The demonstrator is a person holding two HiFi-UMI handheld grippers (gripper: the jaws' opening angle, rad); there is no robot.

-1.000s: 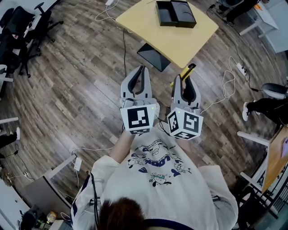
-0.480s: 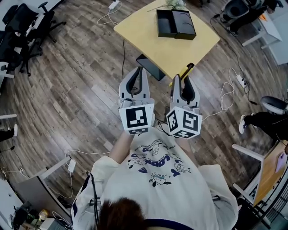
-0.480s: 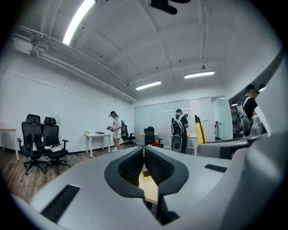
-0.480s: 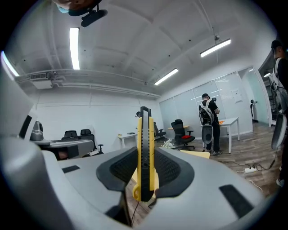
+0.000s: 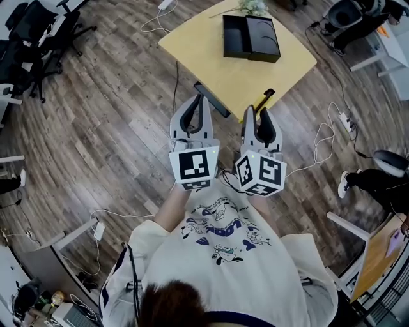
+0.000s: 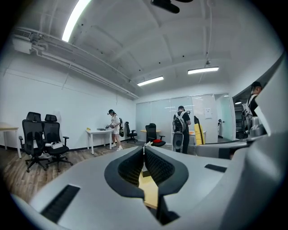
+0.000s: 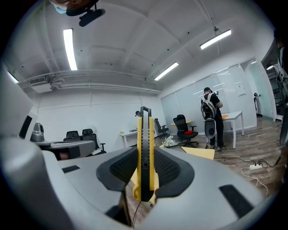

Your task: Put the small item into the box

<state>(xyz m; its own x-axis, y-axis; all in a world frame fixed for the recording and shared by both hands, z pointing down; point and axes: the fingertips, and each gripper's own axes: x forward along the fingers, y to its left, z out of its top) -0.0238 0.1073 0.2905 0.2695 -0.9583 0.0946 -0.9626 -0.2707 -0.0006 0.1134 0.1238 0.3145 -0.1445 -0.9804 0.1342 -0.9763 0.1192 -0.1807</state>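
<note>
A black open box [image 5: 250,38] lies on the far part of a yellow table [image 5: 255,73]. My right gripper [image 5: 259,110] is shut on a yellow and black utility knife [image 5: 265,99], whose tip reaches over the table's near edge. In the right gripper view the knife [image 7: 144,130] stands upright between the pads of the right gripper [image 7: 145,150]. My left gripper [image 5: 200,97] is held beside it at the same height, short of the table. The left gripper [image 6: 144,149] has its tips together with nothing between them.
A dark flat panel [image 5: 211,100] sits under the table's near corner. Black office chairs [image 5: 32,38] stand at the far left. Cables [image 5: 326,128] trail over the wood floor at right. Small flowers [image 5: 252,6] lie on the table behind the box. People stand at desks [image 6: 182,130].
The table and box have drifted toward me in the head view as the person walks forward. Both grippers keep their pose, and the knife stays gripped.
</note>
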